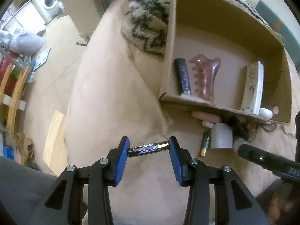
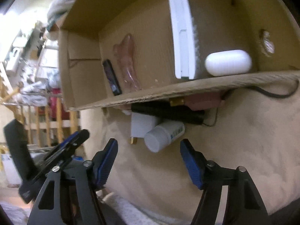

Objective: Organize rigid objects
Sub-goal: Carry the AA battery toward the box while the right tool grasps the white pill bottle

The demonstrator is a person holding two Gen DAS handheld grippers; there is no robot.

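The left gripper [image 1: 149, 147] pinches a black-and-gold battery [image 1: 149, 148] end to end above bare beige cushion [image 1: 112, 93], clear of the cardboard box [image 1: 206, 105]. The right gripper [image 2: 149, 155] stands spread, empty, just short of a smooth white bottle [image 2: 163, 136] lying against the box's ragged near edge.

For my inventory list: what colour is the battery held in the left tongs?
Black with a gold end, the small cylindrical battery; left wrist view shows it best.
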